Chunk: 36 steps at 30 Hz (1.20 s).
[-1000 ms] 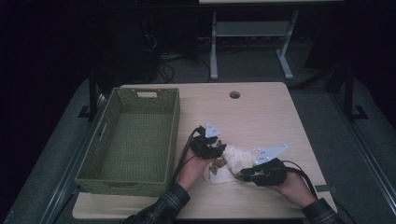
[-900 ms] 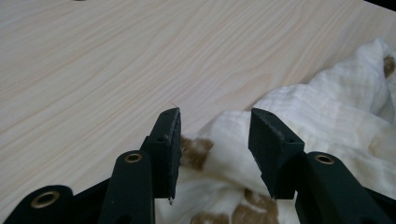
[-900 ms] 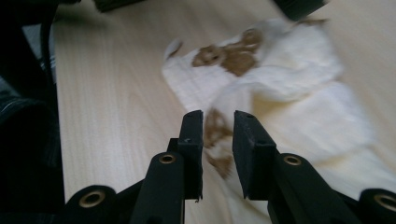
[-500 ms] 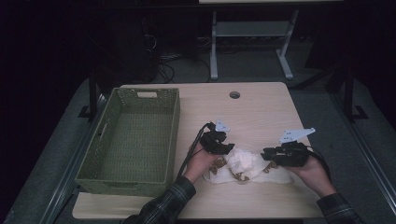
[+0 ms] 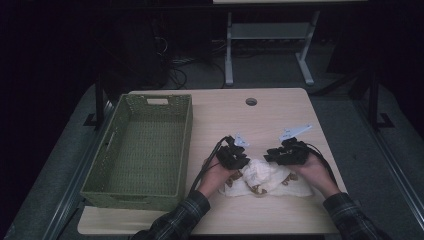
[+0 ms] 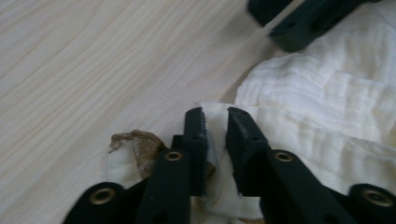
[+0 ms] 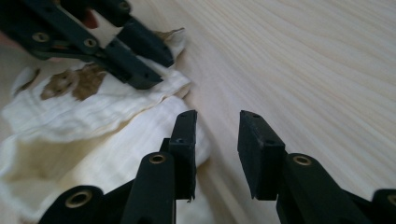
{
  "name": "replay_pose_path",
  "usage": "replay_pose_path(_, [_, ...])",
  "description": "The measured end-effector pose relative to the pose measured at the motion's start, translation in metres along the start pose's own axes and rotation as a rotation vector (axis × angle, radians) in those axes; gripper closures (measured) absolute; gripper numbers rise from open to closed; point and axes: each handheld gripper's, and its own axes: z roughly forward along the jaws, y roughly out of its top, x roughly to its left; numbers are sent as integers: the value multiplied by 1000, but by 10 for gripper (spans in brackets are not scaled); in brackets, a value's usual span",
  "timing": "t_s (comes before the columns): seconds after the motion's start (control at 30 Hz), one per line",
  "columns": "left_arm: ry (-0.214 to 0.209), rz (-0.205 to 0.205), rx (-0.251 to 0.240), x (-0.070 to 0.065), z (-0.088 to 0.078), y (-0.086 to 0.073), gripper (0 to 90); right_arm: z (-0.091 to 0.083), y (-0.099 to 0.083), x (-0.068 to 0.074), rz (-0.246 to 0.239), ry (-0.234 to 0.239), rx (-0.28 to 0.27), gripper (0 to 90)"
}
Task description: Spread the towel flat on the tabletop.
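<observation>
A crumpled white cloth (image 5: 270, 181) with brown prints lies near the front edge of the wooden table (image 5: 260, 120). My left gripper (image 5: 243, 164) sits at the cloth's left end. In the left gripper view its jaws (image 6: 215, 114) have just been closing and now pinch a folded edge of the cloth (image 6: 327, 93). My right gripper (image 5: 268, 156) hovers over the cloth's far side, pointing at the left one. Its jaws (image 7: 217, 116) have just been opening and stand open with bare wood between them, the cloth (image 7: 93, 140) just beside its left jaw.
An empty green woven basket (image 5: 186, 145) stands on the left half of the table, close to my left forearm. A round cable hole (image 5: 251, 101) is at the table's far edge. Dark floor and desk legs lie beyond.
The right gripper has moved from the cloth's near right side farther up the table, ending at its far edge. The cloth now lies spread wider to the right. The left hand has barely shifted.
</observation>
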Motion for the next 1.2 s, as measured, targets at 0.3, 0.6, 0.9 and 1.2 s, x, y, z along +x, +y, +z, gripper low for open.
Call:
replay_pose_path(0.3, [2, 2, -20, -2, -11, 0, 872, 19, -3, -1, 6, 55, 72, 688])
replay_pose_path(0.6, [6, 16, -47, -11, -27, -6, 872, 20, -4, 5, -50, 53, 93, 860])
replay_pose_path(0.9, [50, 0, -103, -8, -43, -2, 875, -11, -3, -3, -18, 2, -10, 867])
replay_pose_path(1.2, [126, -68, -165, 7, -59, 3, 878, -52, -9, -18, 29, -66, -101, 873])
